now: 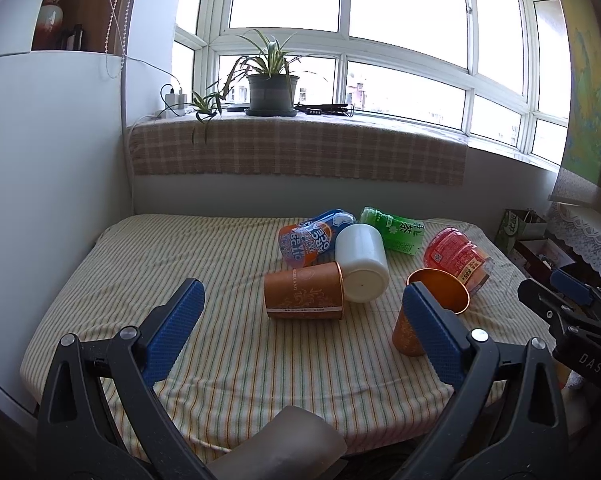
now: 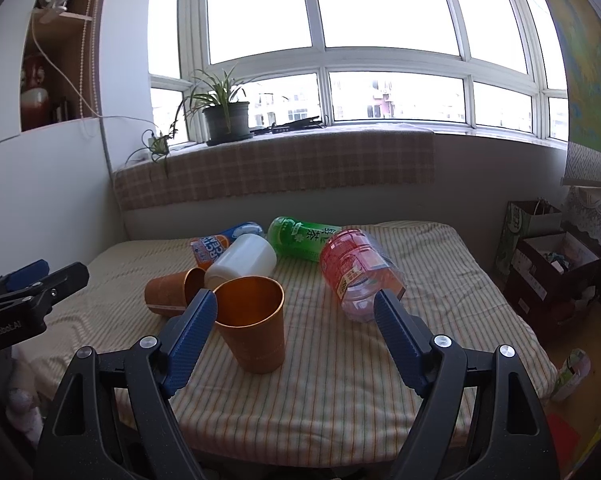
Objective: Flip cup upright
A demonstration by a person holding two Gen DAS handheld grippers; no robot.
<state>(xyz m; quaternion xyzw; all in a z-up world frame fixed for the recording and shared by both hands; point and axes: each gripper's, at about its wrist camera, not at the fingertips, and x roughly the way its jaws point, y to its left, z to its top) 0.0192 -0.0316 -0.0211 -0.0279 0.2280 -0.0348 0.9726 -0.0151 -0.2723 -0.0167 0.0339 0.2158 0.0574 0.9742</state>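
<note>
Both tools are released and carry nothing. The right gripper (image 2: pixel 294 320) has its jaws spread wide, low over the near edge of the table (image 2: pixel 340 380), with an orange cup (image 2: pixel 254 326) standing mouth-up just ahead, nearer its left finger. That cup needs no more work, which likely explains the empty, backed-off hold. The left gripper (image 1: pixel 302 312) is equally wide and aimed at a second cup (image 1: pixel 304 295) lying on its side, mouth toward the white tub (image 1: pixel 362 264); this looks like the one left to right. Its spread suits closing across the cup's wall. Behind lie a blue bottle (image 1: pixel 310 236), a green bottle (image 1: pixel 392 230) and a red jar (image 1: pixel 456 258), crowded close, so a tipping cup has little room.
</note>
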